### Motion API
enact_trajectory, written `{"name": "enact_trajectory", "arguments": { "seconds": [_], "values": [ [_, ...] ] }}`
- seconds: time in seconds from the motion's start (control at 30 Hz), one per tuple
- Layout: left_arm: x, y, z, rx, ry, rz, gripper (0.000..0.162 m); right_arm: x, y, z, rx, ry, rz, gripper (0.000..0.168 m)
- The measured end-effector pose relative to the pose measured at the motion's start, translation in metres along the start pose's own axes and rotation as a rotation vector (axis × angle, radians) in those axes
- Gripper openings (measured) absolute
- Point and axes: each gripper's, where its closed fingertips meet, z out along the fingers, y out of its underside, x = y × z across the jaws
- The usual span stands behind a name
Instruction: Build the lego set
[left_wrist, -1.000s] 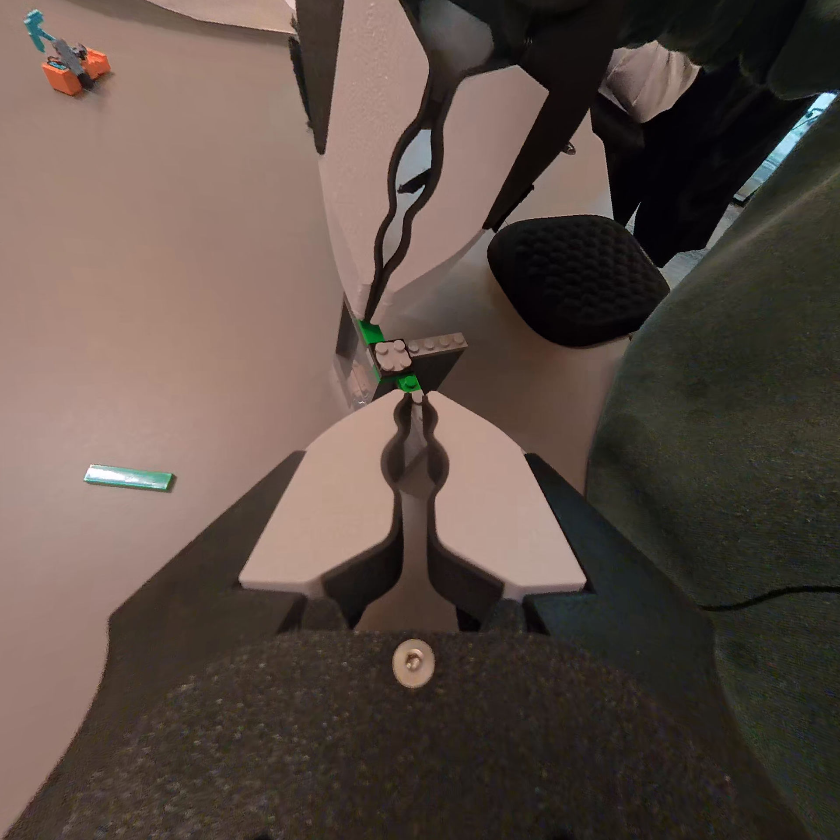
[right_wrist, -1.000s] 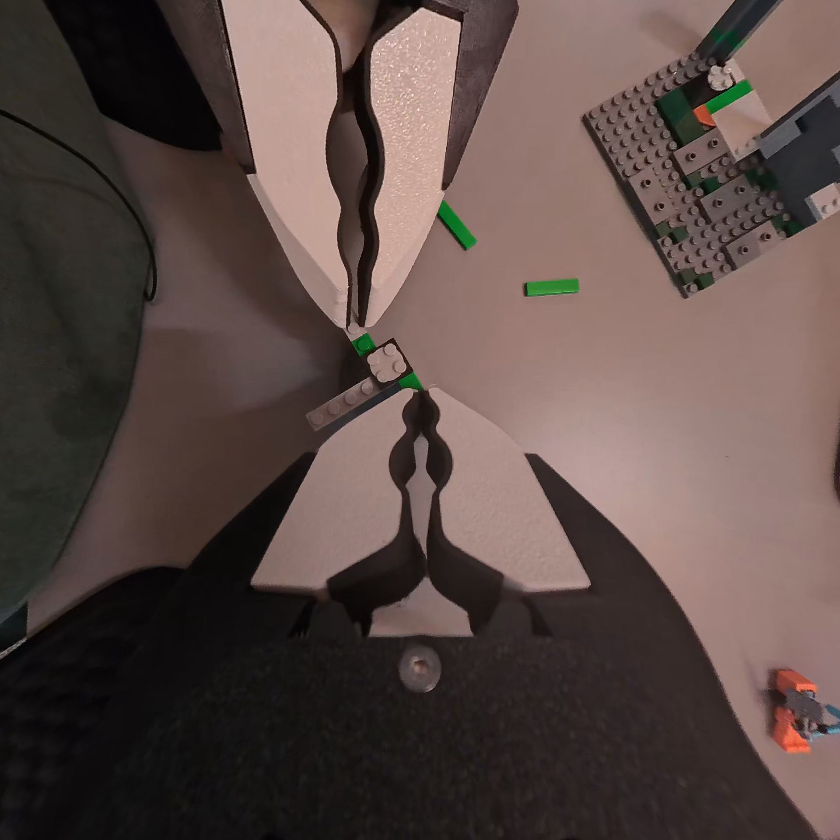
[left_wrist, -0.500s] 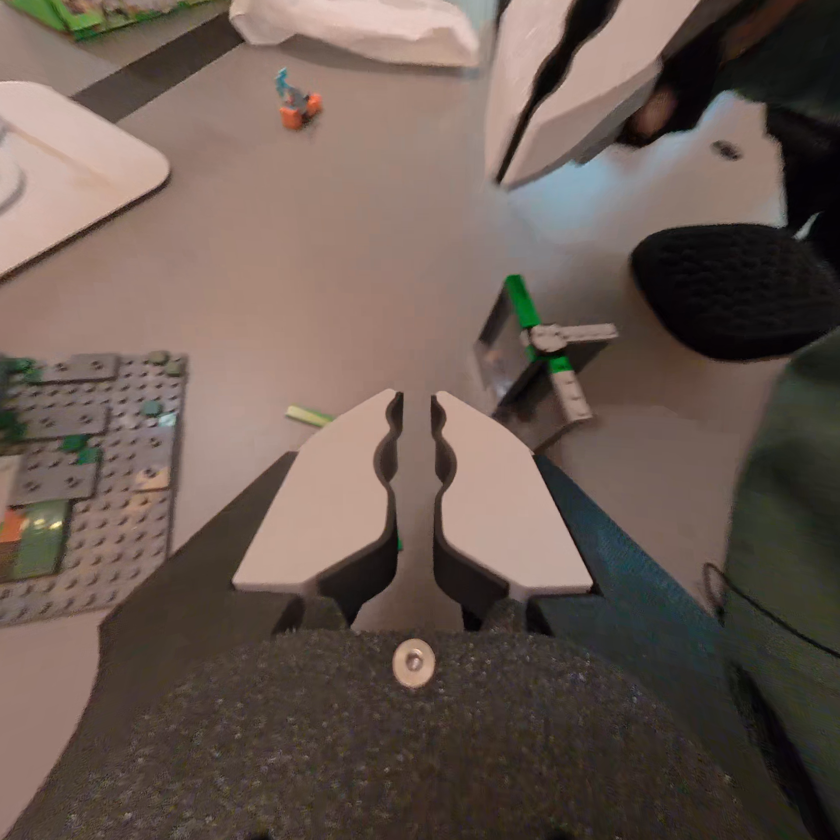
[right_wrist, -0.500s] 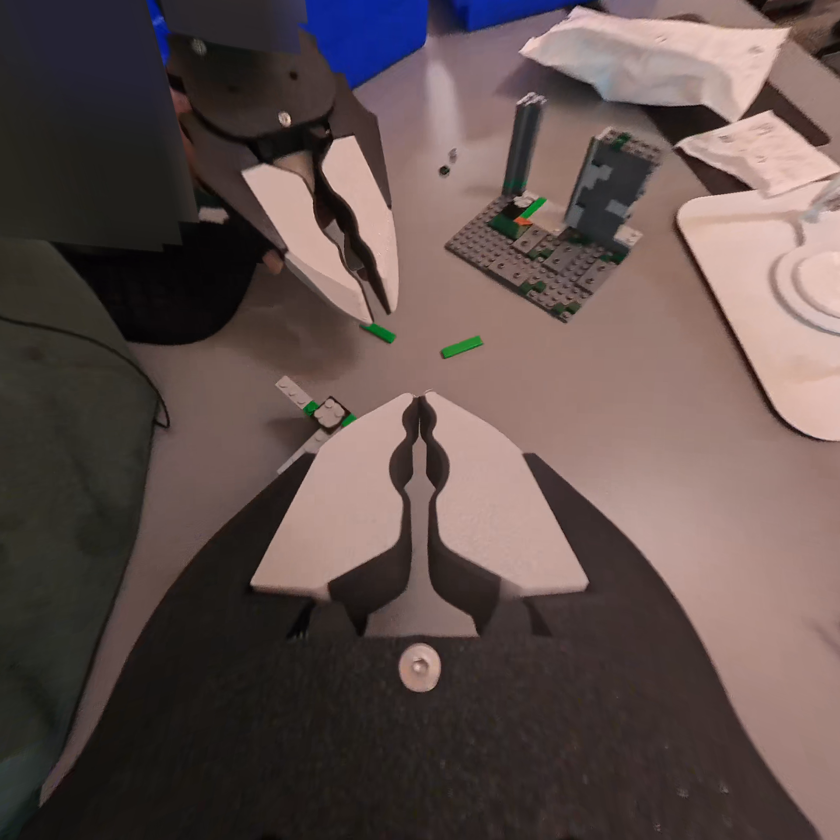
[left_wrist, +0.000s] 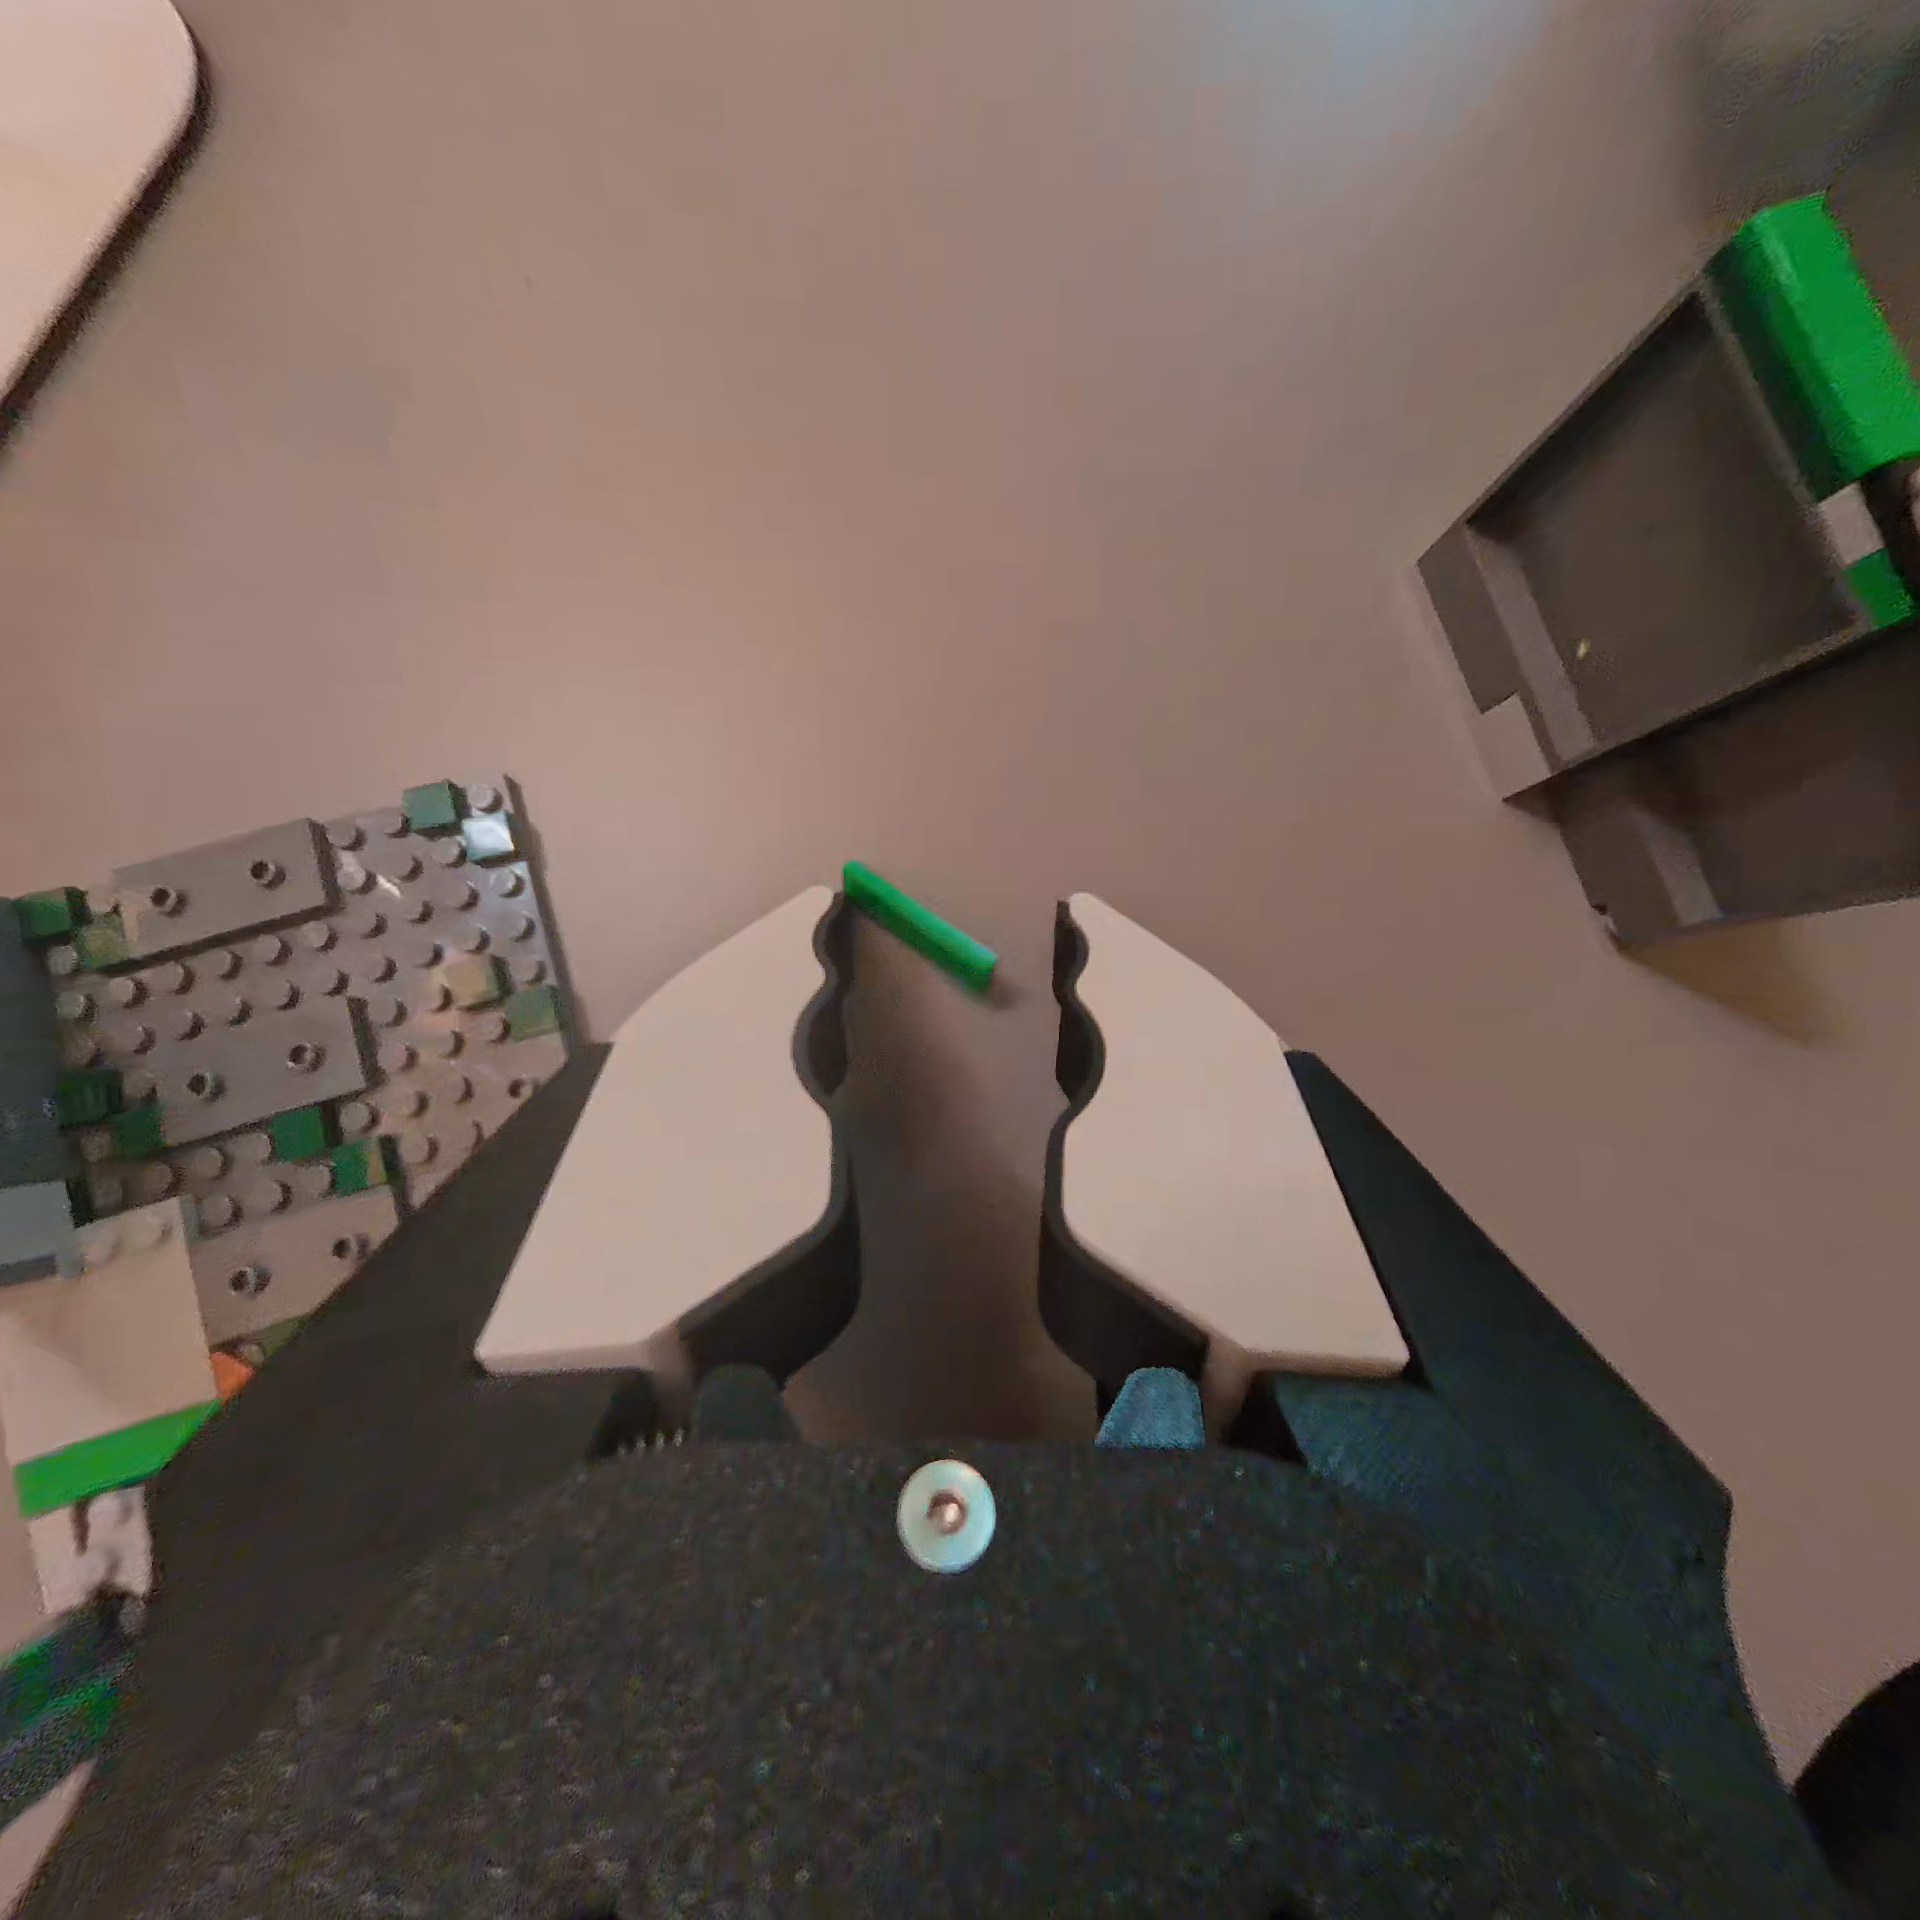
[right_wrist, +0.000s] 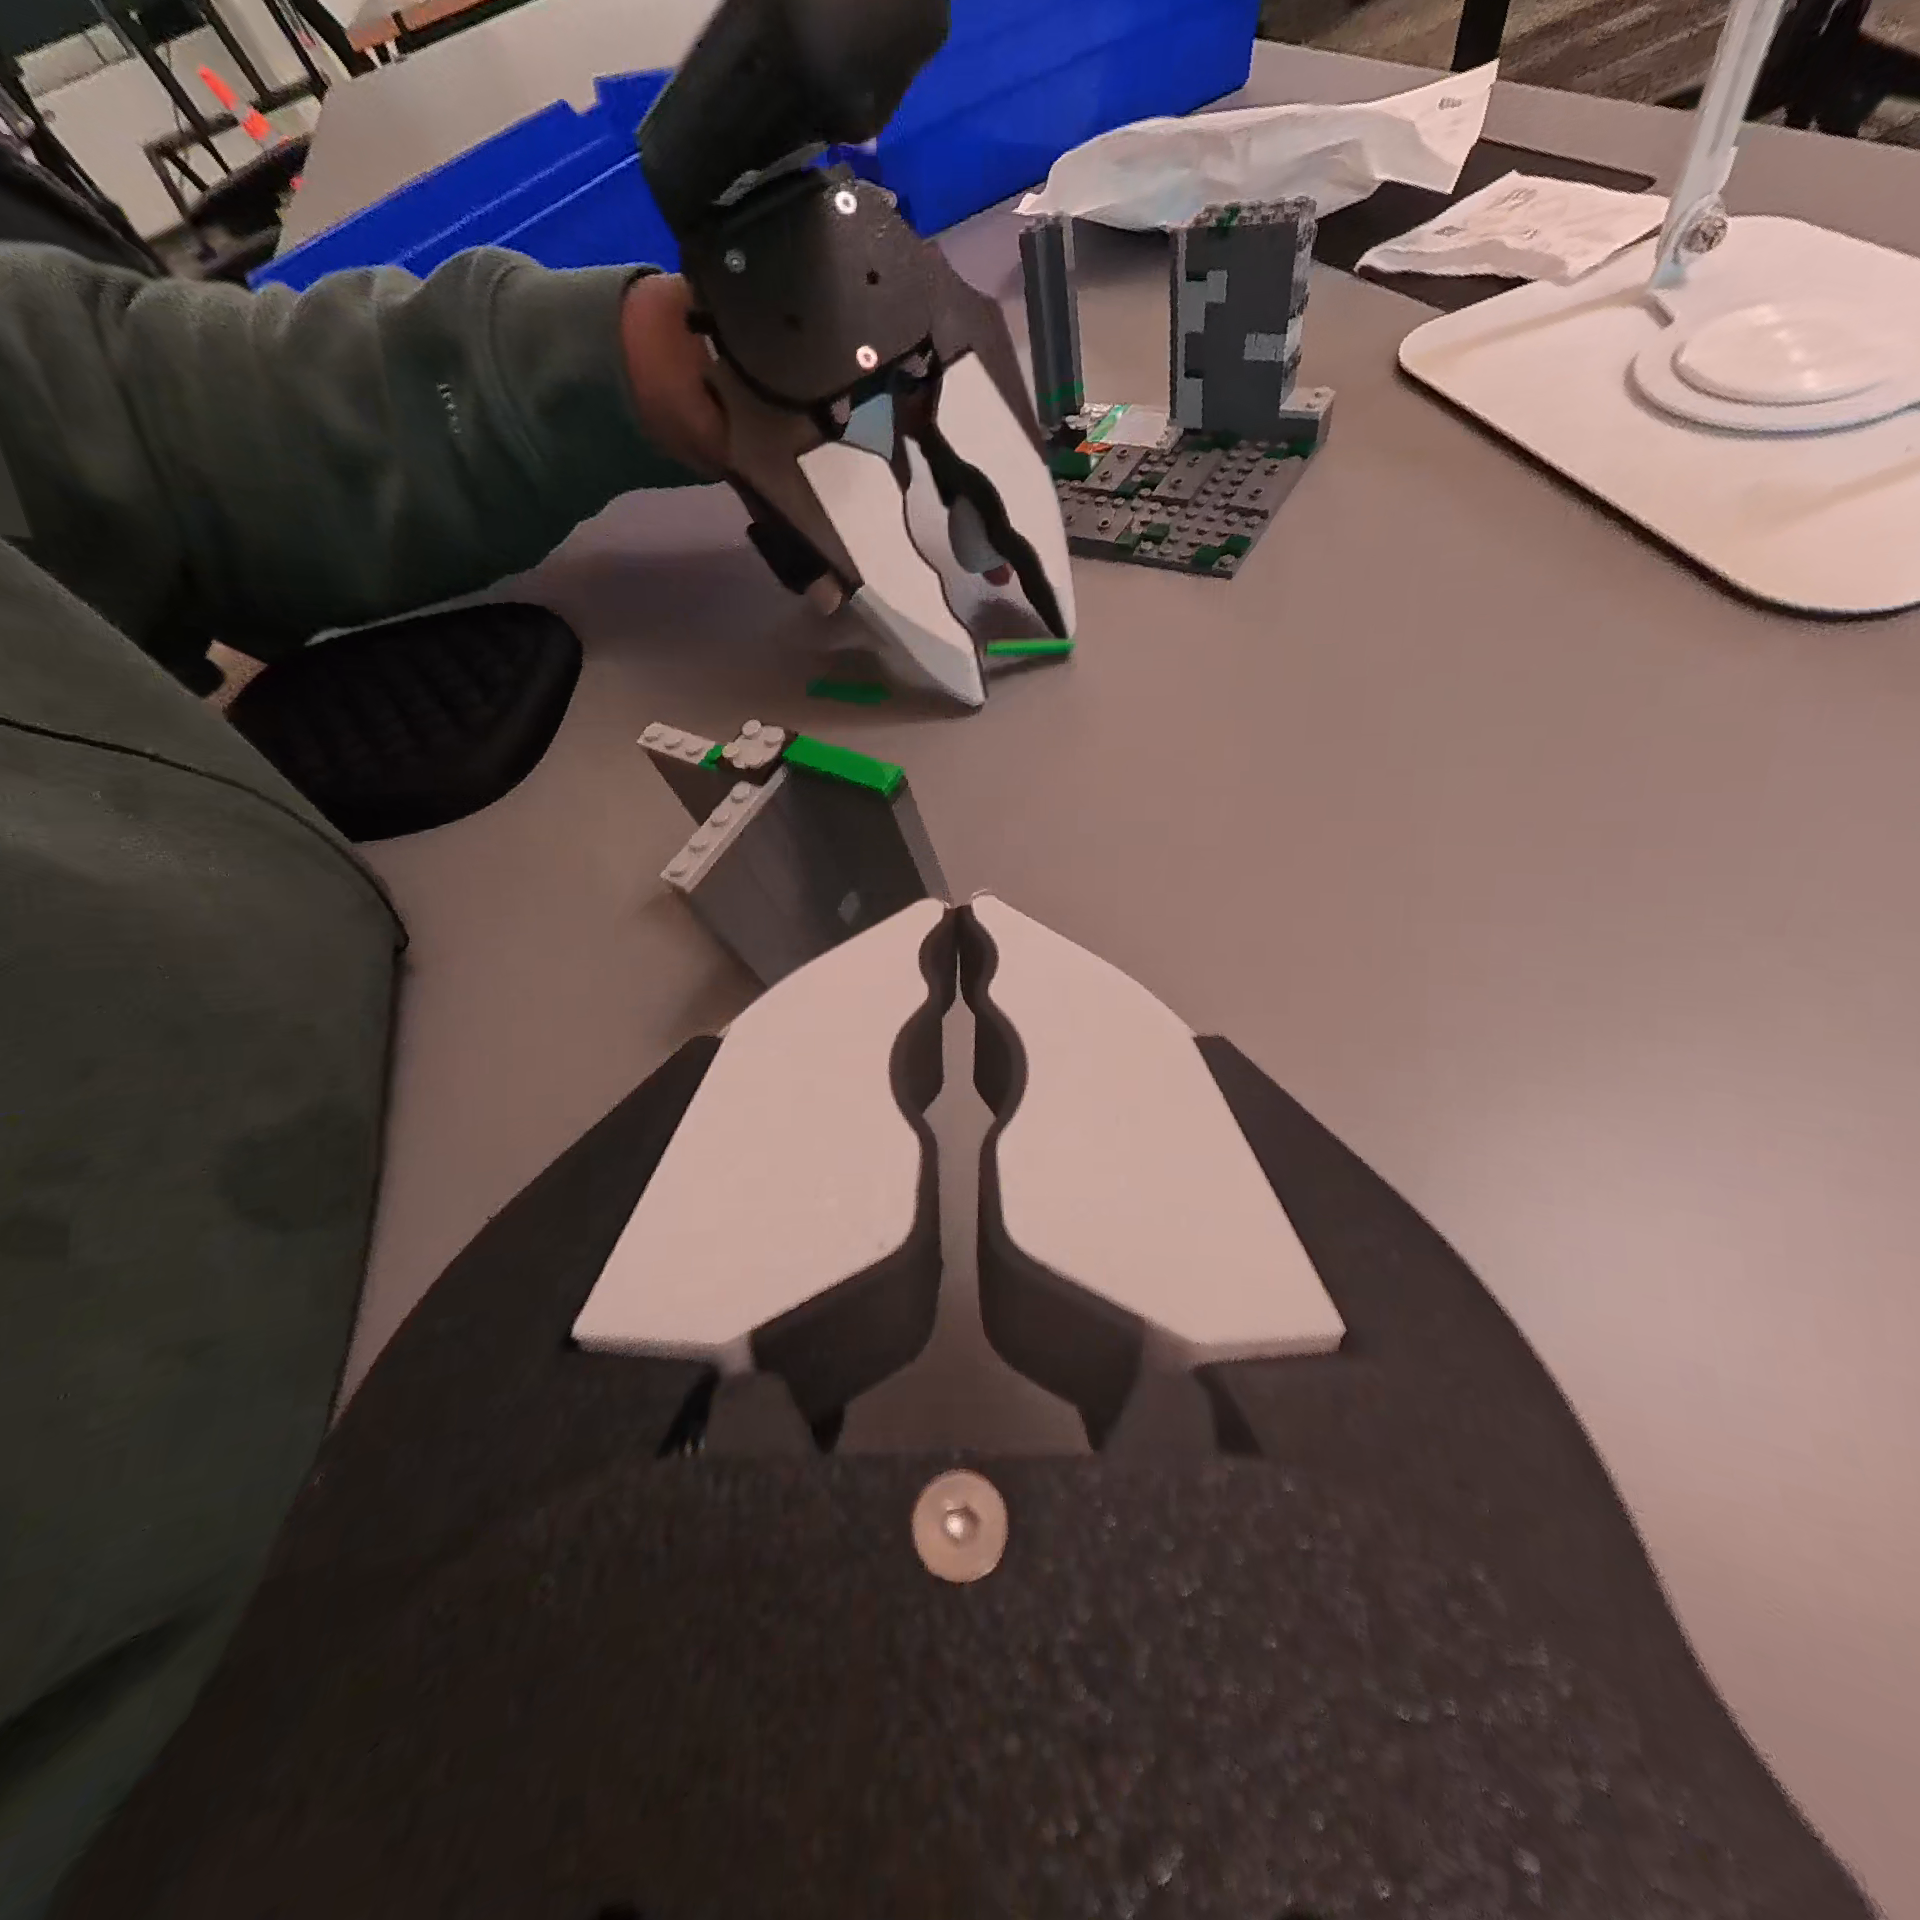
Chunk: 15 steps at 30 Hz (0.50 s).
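Observation:
My left gripper (left_wrist: 951, 914) is open and low over the table, with a loose flat green tile (left_wrist: 920, 925) lying between its fingertips. The same gripper (right_wrist: 1013, 665) and tile (right_wrist: 1029, 648) show in the right wrist view. A second green tile (right_wrist: 847, 690) lies just left of them. A grey wall sub-assembly (right_wrist: 800, 842) with a green strip (right_wrist: 842, 764) on top stands on the table; it also shows in the left wrist view (left_wrist: 1662, 582). My right gripper (right_wrist: 961, 909) is shut and empty, just in front of it. The grey baseplate (left_wrist: 301, 1029) with two towers (right_wrist: 1236, 301) sits beyond.
A white lamp base (right_wrist: 1714, 416) stands at the right. A blue bin (right_wrist: 623, 187), a white bag (right_wrist: 1247, 145) and a paper sheet (right_wrist: 1507, 223) lie at the back. A black cushion (right_wrist: 405, 707) and a person's green sleeve (right_wrist: 312, 416) are at the left. The tips of one gripper are about 20 cm away from the tips of the other.
Both grippers have left the grey sub-assembly, which now stands on the table. My left gripper moved over to the green tile and opened wider. My right gripper drew back, still shut.

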Motion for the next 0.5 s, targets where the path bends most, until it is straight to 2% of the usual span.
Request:
{"name": "enact_trajectory", "arguments": {
  "seconds": [0.33, 0.43, 0.5],
  "values": [
    [0.001, 0.002, -0.001, -0.076, 0.053, 0.076, 0.031, -0.006, 0.014, -0.012, 0.066, -0.037, 0.035, 0.0],
    [0.007, 0.001, -0.005, -0.074, 0.073, 0.087, 0.022, -0.008, 0.017, -0.012, 0.064, -0.046, 0.018, 0.0],
    [0.0, 0.002, -0.008, -0.081, 0.031, 0.078, 0.019, -0.009, 0.017, -0.012, 0.069, -0.049, 0.015, 0.0]
  ]
}}
